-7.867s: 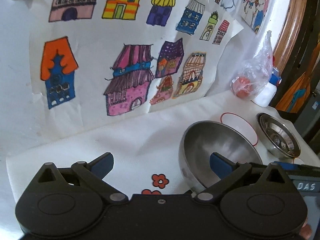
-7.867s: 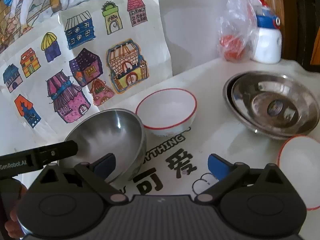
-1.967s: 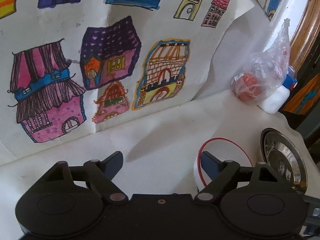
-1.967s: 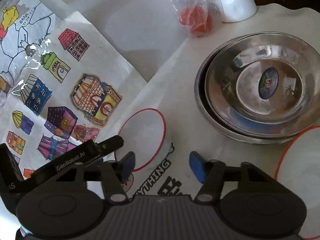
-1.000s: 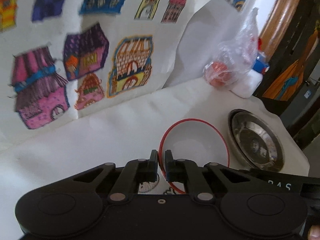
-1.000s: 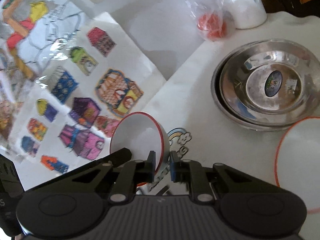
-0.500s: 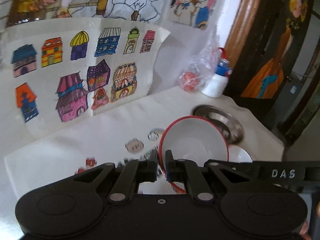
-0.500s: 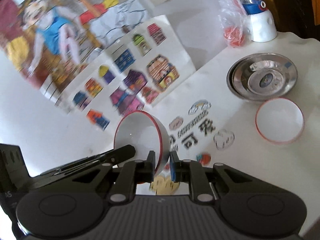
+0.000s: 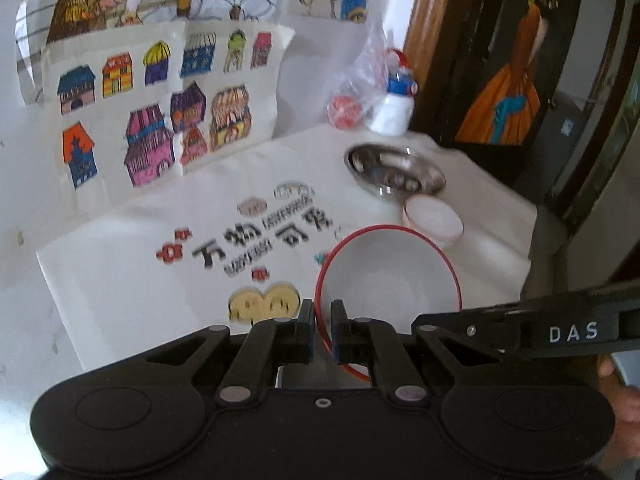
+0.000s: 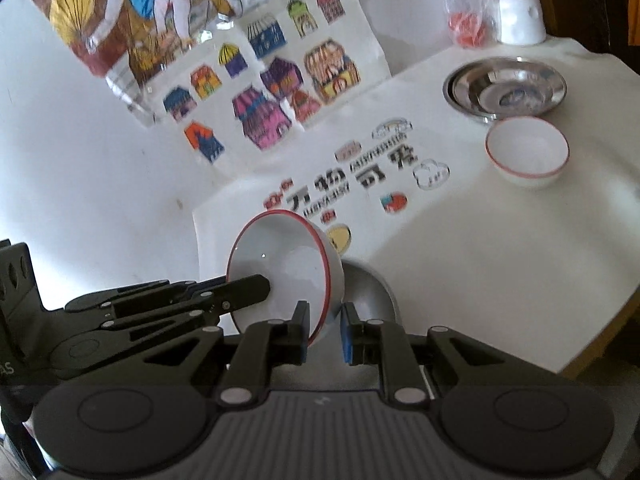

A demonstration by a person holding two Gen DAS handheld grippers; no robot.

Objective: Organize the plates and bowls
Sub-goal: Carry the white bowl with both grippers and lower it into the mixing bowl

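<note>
Both grippers are shut on the rim of one white bowl with a red rim [image 9: 388,276] and hold it high above the table. My left gripper [image 9: 322,330] pinches its near-left edge. My right gripper [image 10: 324,334] pinches the bowl [image 10: 284,268] at its lower right edge, and the left gripper's fingers [image 10: 240,292] show at the bowl's left. A steel bowl [image 10: 372,288] sits on the table under the held bowl. A second red-rimmed white bowl [image 10: 527,151] stands on the table at the right, also in the left wrist view [image 9: 434,216]. Stacked steel plates [image 10: 505,89] lie behind it.
The white table cover [image 10: 460,240] has printed characters in the middle. House drawings [image 9: 160,104] lean on the wall behind. A plastic bag with something red [image 9: 346,110] and a white bottle [image 9: 394,106] stand at the back right. The table's edge [image 10: 600,336] runs at the right.
Both grippers closed on the white bowl's rim about a second ago and have since lifted it up and back toward the near left, well above the table.
</note>
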